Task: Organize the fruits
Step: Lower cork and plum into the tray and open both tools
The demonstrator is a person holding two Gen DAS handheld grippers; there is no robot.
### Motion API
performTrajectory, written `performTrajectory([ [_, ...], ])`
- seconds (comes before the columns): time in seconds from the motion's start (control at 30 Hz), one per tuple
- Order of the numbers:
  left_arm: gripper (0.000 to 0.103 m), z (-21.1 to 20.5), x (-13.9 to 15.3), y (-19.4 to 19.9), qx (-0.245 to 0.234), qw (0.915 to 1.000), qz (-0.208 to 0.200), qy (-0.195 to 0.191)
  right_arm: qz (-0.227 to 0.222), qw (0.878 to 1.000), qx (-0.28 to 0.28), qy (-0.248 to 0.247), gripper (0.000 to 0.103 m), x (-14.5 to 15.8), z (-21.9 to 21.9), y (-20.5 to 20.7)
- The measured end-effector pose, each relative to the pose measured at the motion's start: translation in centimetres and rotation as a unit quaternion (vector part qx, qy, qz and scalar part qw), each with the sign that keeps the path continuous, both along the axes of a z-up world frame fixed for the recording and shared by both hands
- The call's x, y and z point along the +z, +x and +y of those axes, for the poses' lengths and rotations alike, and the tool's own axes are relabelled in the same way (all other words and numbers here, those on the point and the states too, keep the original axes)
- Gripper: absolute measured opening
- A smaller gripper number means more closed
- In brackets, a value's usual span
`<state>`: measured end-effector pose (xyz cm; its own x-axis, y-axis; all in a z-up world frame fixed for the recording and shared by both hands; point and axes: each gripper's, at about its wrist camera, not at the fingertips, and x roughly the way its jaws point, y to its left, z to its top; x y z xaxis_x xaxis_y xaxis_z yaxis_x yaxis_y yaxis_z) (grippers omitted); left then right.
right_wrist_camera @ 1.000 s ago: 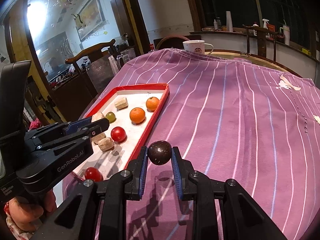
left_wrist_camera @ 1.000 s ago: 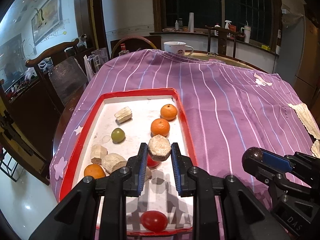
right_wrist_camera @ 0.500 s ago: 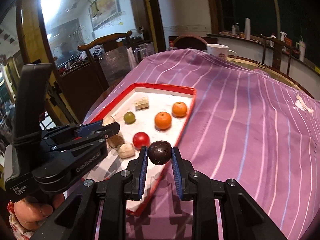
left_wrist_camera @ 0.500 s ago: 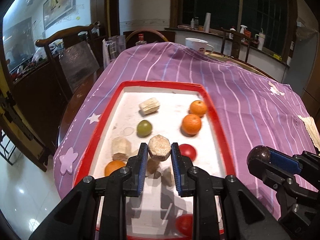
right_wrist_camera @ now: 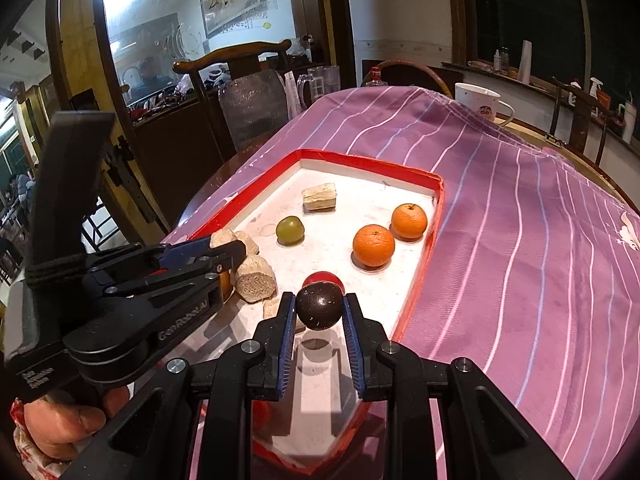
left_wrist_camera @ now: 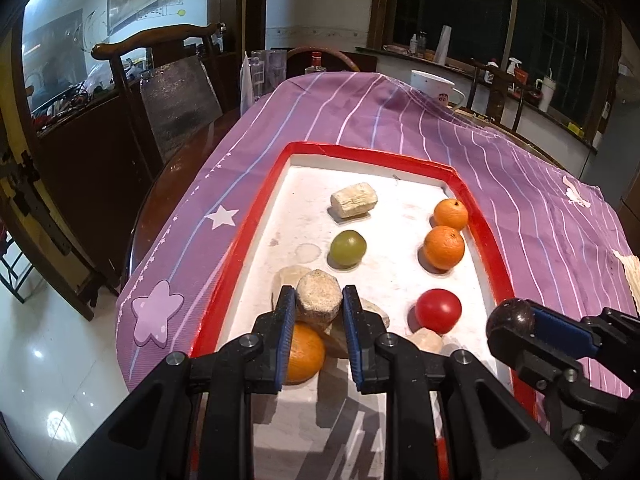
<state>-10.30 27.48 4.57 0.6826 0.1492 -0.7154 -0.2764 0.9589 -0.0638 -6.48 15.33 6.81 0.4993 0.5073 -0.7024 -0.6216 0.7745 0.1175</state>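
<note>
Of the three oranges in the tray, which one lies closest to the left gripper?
The orange right under the left gripper, partly hidden by its finger. The other two oranges sit by the tray's far right rim.

We see a purple cloth [left_wrist_camera: 400, 128] with thin pale stripes, matt and woven, lying over the worktop. The tray [left_wrist_camera: 486, 240] has a glossy red rim and a white, scuffed, matt floor. In the left gripper [left_wrist_camera: 319, 307], matt black plastic with ribbed blue pads, sits a rough, grainy beige chunk [left_wrist_camera: 319, 300]. The right gripper [right_wrist_camera: 319, 307] pinches a dark ball [right_wrist_camera: 319, 306], smooth and faintly speckled. The oranges [left_wrist_camera: 444, 247] look dimpled, the tomato [left_wrist_camera: 438, 310] glossy, the green fruit [left_wrist_camera: 347, 248] smooth.
</note>
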Motion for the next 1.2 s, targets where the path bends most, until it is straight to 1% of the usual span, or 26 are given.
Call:
performTrajectory([
  [0.57, 0.023, 0.5, 0.0, 0.3, -0.001, 1.0, -0.005, -0.003, 0.018, 1.0, 0.001, -0.018, 0.027, -1.9, 1.1, 0.9],
  [1.2, 0.023, -0.1, 0.0, 0.4, -0.005, 1.0, -0.004, -0.002, 0.015, 1.0, 0.0, -0.018, 0.028, -2.1, 1.1, 1.1],
])
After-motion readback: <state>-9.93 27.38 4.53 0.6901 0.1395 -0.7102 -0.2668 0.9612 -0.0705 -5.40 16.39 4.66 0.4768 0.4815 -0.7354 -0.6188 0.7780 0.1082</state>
